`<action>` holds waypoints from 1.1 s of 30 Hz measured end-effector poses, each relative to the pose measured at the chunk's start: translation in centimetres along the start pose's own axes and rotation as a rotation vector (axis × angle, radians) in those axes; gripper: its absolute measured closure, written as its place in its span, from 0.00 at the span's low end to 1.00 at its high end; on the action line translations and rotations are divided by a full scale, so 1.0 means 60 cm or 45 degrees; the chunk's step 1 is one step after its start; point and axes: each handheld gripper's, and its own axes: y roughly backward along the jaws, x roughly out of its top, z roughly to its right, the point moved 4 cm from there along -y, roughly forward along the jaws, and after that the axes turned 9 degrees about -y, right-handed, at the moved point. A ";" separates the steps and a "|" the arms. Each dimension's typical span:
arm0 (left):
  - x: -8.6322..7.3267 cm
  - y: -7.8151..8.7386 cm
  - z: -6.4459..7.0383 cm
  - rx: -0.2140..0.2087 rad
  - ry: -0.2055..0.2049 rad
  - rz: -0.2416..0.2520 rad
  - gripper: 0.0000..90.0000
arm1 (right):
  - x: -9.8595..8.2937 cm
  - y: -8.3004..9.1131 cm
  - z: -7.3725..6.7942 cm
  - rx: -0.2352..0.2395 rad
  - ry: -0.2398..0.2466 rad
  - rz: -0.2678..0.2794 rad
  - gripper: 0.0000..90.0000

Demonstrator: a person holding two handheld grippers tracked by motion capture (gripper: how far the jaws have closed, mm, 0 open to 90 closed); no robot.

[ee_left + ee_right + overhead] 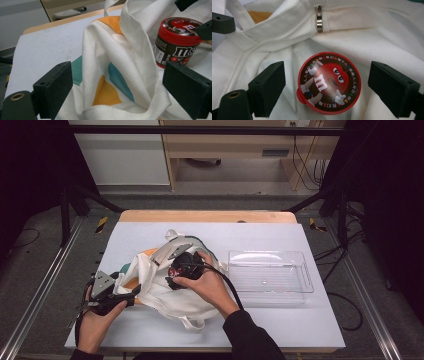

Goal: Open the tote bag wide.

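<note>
1. The candy tub [329,83], red-lidded, sits upright inside the white tote bag [165,290], near the table's [320,330] middle.
2. The right gripper [327,85] hangs over the tub, jaws spread to either side of its lid, not touching it.
3. The left gripper [117,90] holds its jaws spread around a raised fold of the bag's rim, near the table's left front.
4. A clear plastic tray [270,270] lies right of the bag, toward the right edge.

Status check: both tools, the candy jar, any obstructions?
Left tool open around bag rim. Right tool open astride candy jar, jar upright in bag. Nothing blocking.
</note>
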 end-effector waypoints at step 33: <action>0.010 0.007 0.001 -0.007 0.030 0.068 0.09 | -0.016 -0.026 0.010 0.039 -0.006 -0.111 0.17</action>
